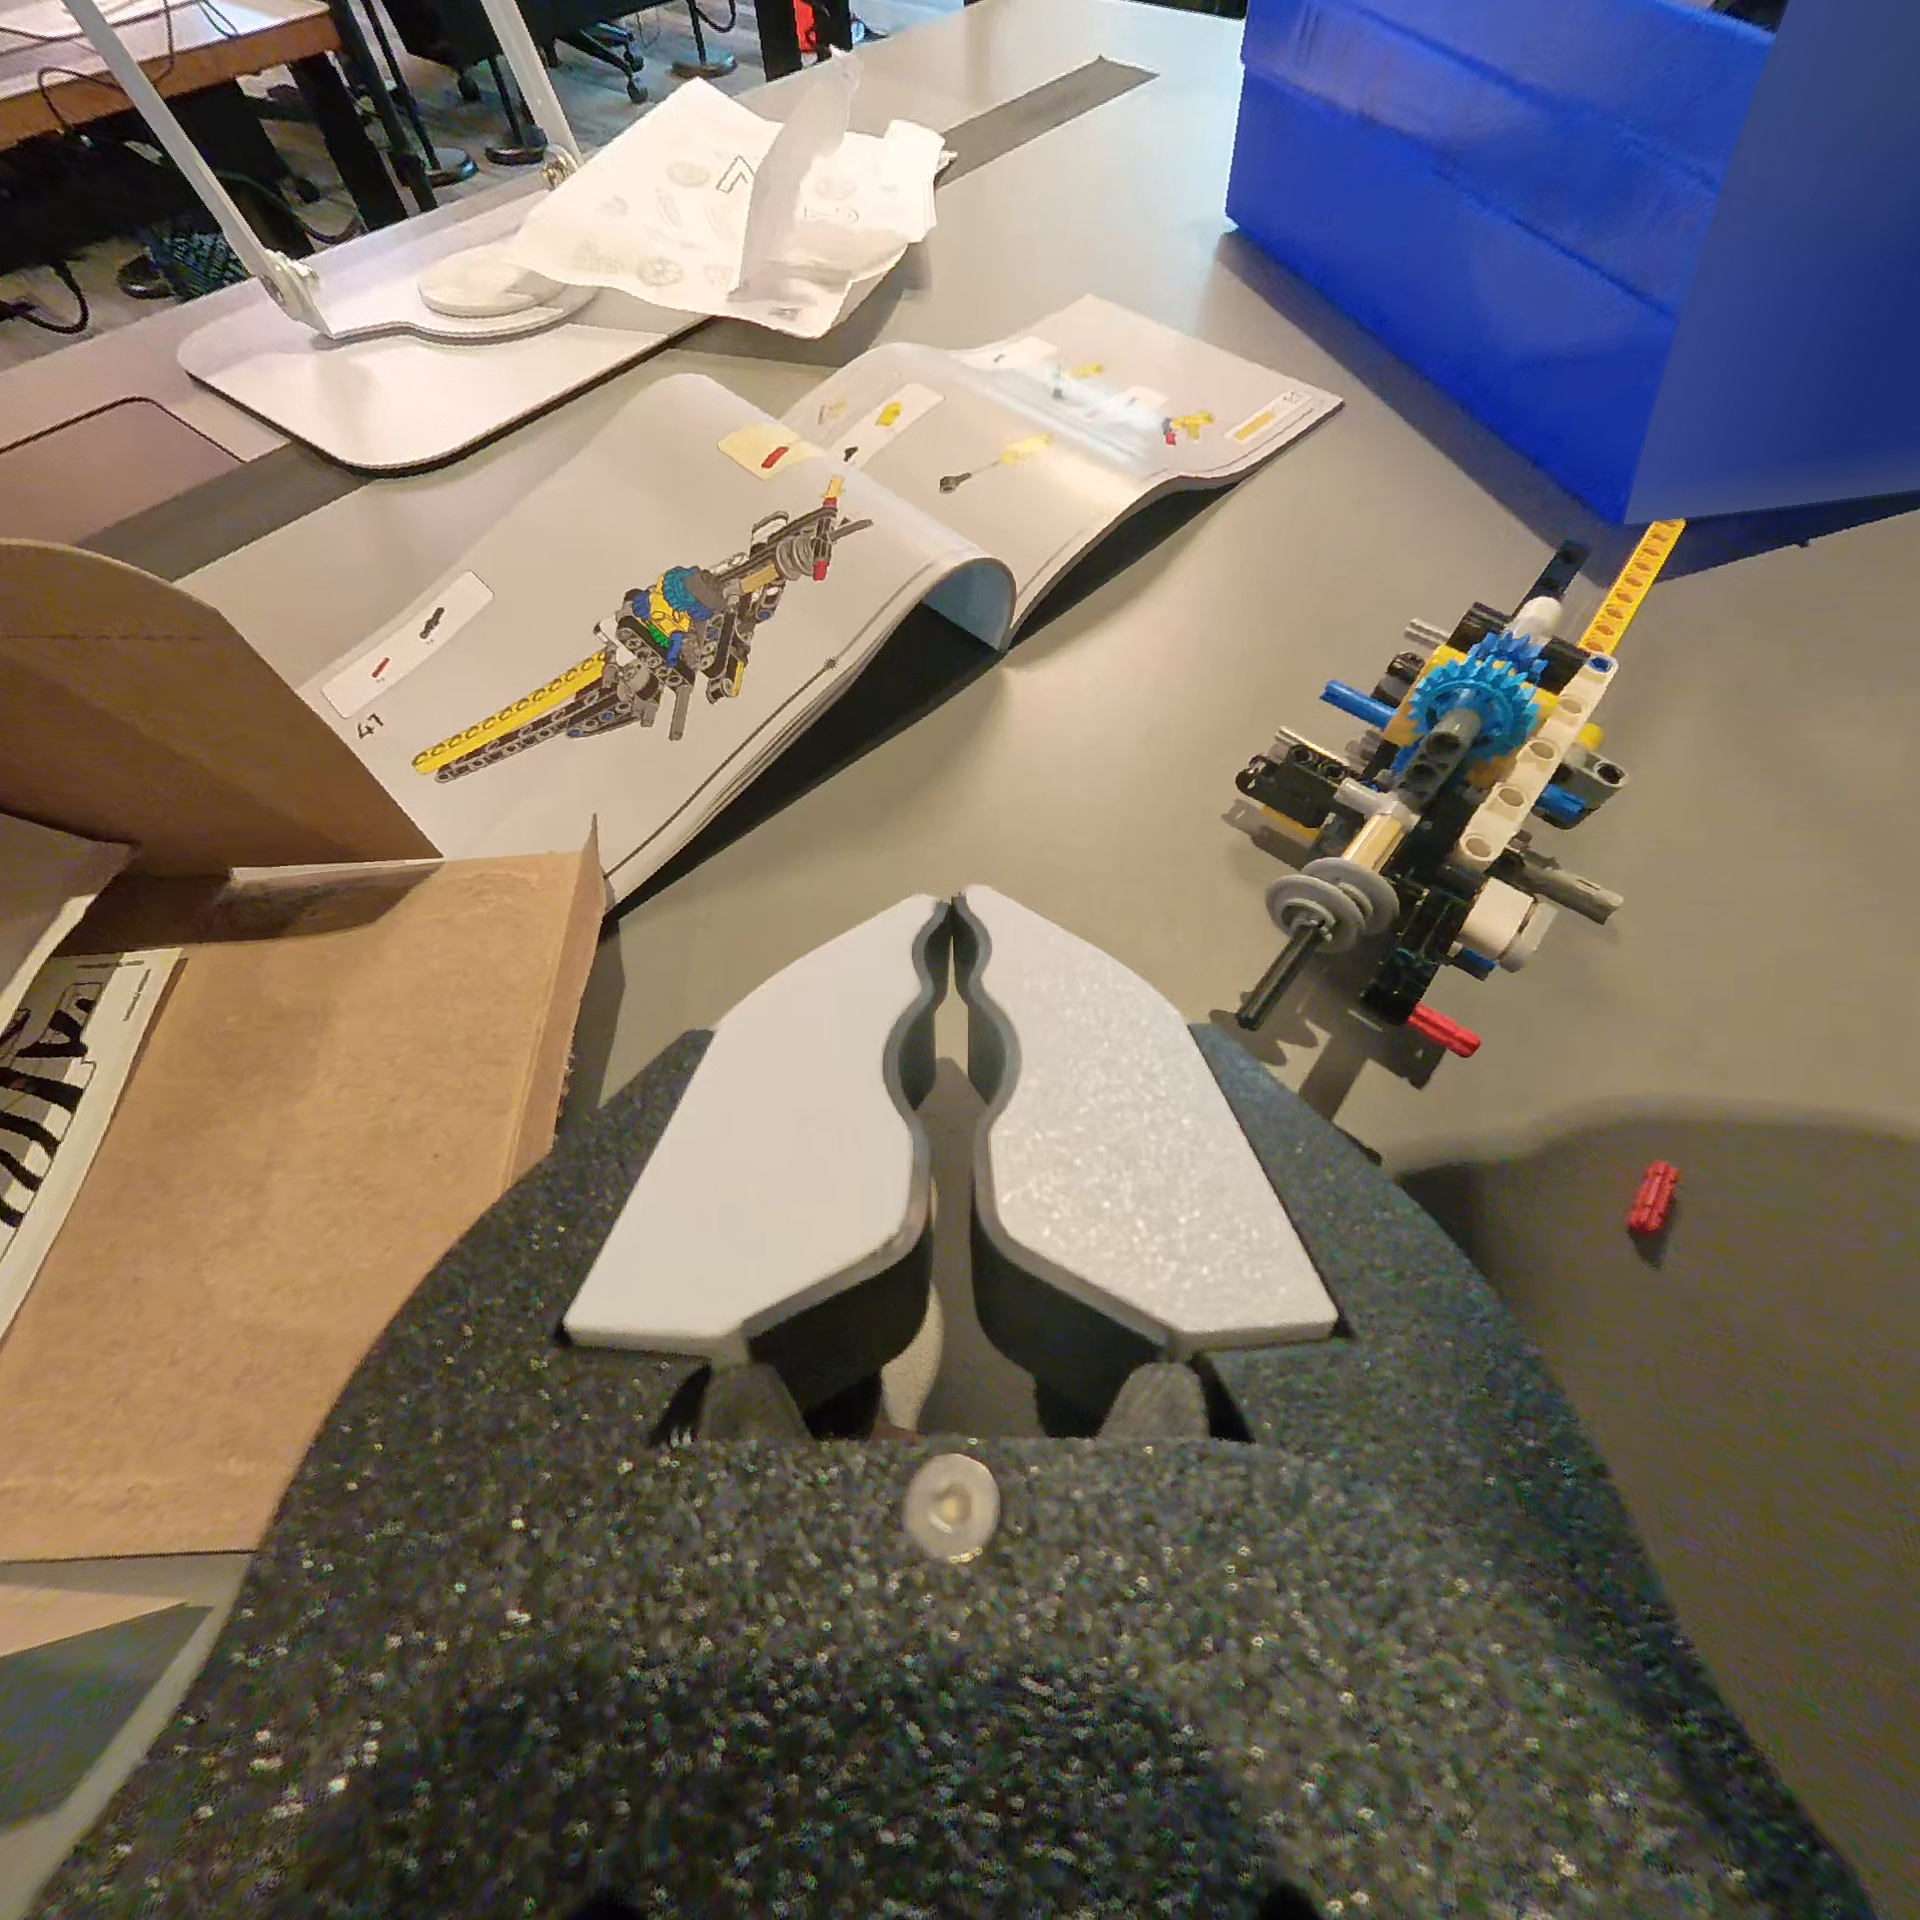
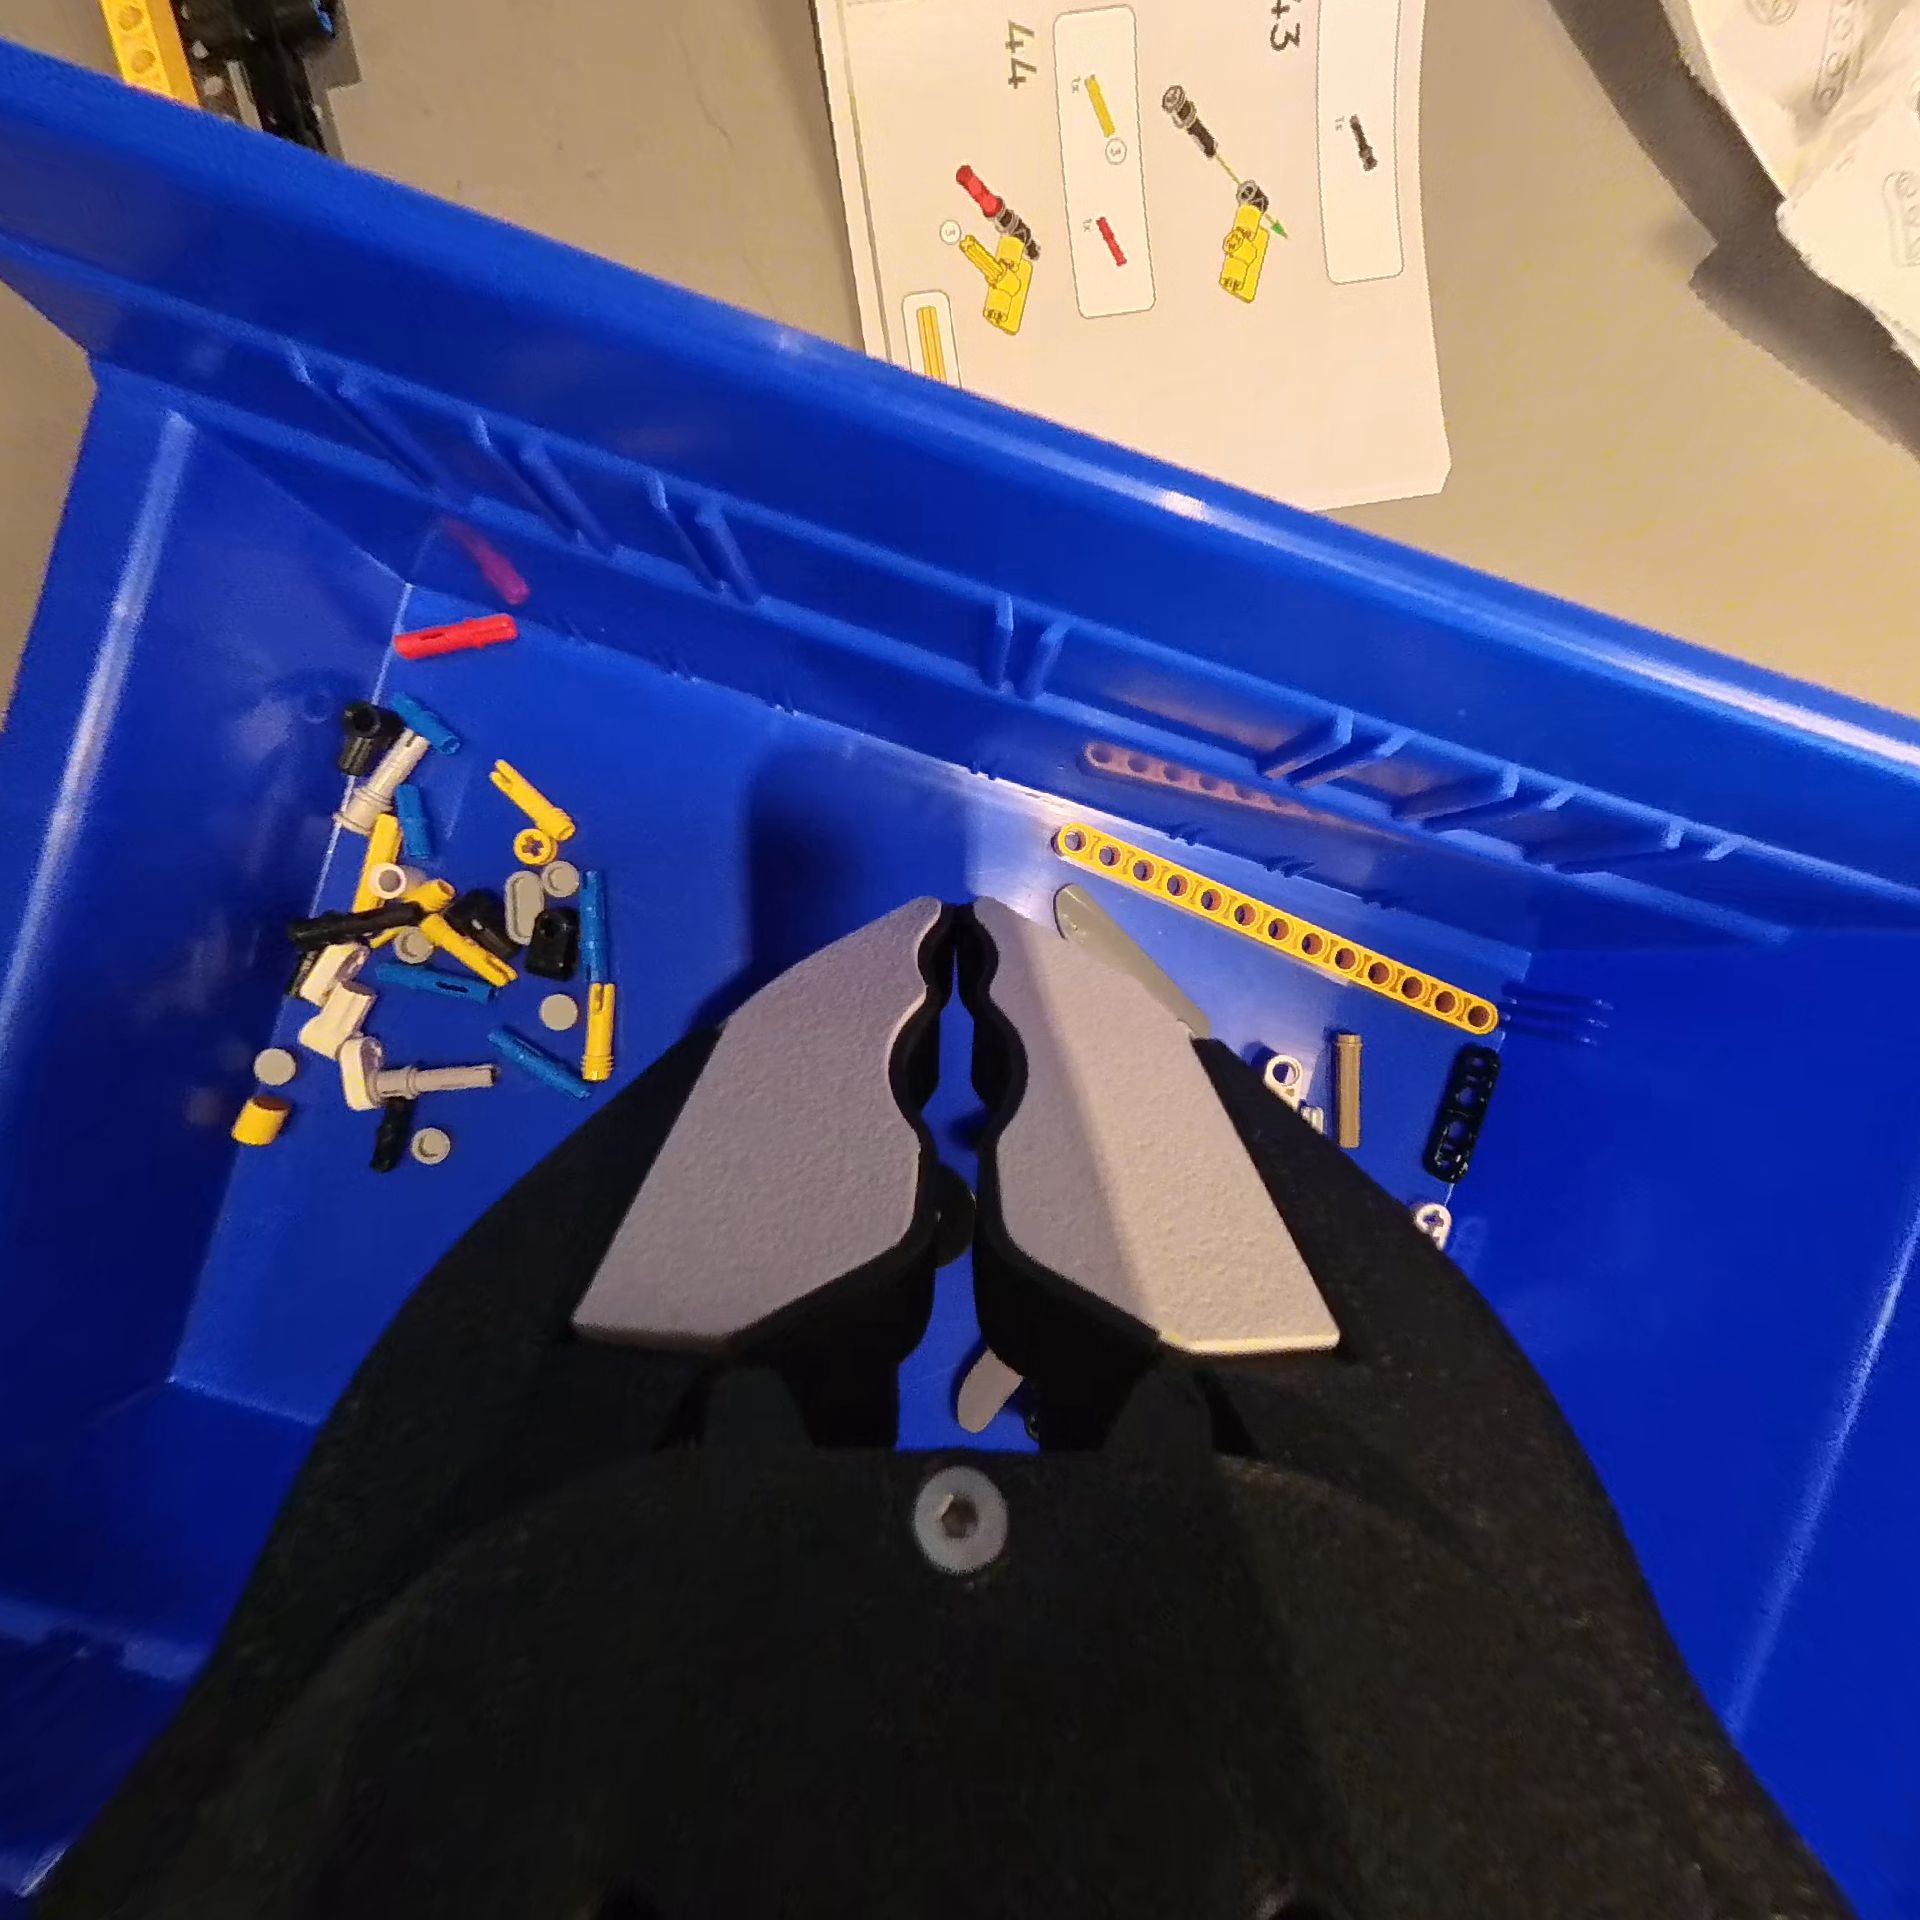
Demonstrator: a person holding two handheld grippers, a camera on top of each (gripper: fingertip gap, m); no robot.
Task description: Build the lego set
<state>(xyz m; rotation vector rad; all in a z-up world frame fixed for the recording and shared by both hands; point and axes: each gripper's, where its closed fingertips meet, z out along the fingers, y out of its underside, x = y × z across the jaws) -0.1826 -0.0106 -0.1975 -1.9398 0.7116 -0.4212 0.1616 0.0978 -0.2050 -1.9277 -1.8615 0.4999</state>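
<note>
The left gripper (image 1: 953, 906) hangs over the grey bench (image 1: 1039, 748). Its fingers (image 1: 790, 1122) are together at the tips and hold nothing. To its right, the half-built lego model (image 1: 1439, 800) lies on the bench. It has a blue gear (image 1: 1481, 707) on top and a long yellow beam (image 1: 1636, 582) that points toward the big blue bin (image 1: 1558, 229). A small red pin (image 1: 1652, 1197) lies alone on the bench, near the model but not touching it. The open instruction book (image 1: 727, 561) lies ahead of the gripper. A brown cardboard box (image 1: 291, 1143) sits to the left, just beside the book. Farther back are a white lamp base (image 1: 416, 384) and some crumpled paper bags (image 1: 748, 197).

The right gripper (image 2: 954, 914) is down inside the blue bin (image 2: 935, 582). Its fingers (image 2: 800, 1122) are together at the tips too, with nothing seen between them. A pile of small loose pins (image 2: 457, 935) in yellow, blue, black and grey lies on the bin floor to the left. A red pin (image 2: 454, 636) lies by itself near the far wall. A long yellow beam with holes (image 2: 1278, 925) lies to the right of the fingertips, and a flat grey piece (image 2: 1117, 951) lies just beside it. A black piece (image 2: 1460, 1112) lies farther right.
</note>
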